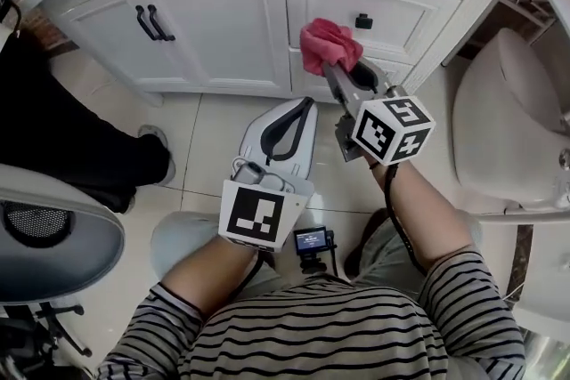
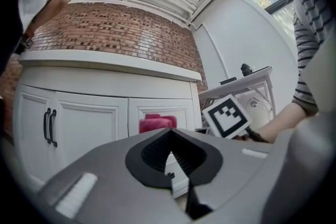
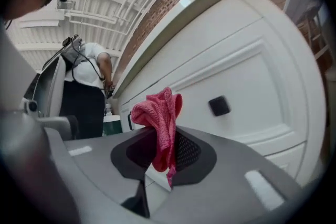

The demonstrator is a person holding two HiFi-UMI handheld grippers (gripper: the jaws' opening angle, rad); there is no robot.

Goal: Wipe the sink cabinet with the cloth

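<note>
A pink cloth (image 1: 328, 45) is bunched at the tip of my right gripper (image 1: 343, 74), whose jaws are shut on it. The cloth (image 3: 160, 118) sits just in front of the white sink cabinet's (image 1: 223, 22) right drawer front, left of its black square knob (image 1: 363, 21); whether it touches the drawer I cannot tell. My left gripper (image 1: 294, 122) hangs lower, over the floor tiles in front of the cabinet, jaws shut on nothing. In the left gripper view the cloth (image 2: 157, 123) shows above the jaws, against the cabinet (image 2: 94, 118).
Two black bar handles (image 1: 153, 22) sit on the left cabinet door. A white toilet (image 1: 508, 120) stands at the right. A person in black trousers (image 1: 62, 129) stands at the left beside a grey round object (image 1: 53, 236). A small camera (image 1: 312, 240) hangs at my chest.
</note>
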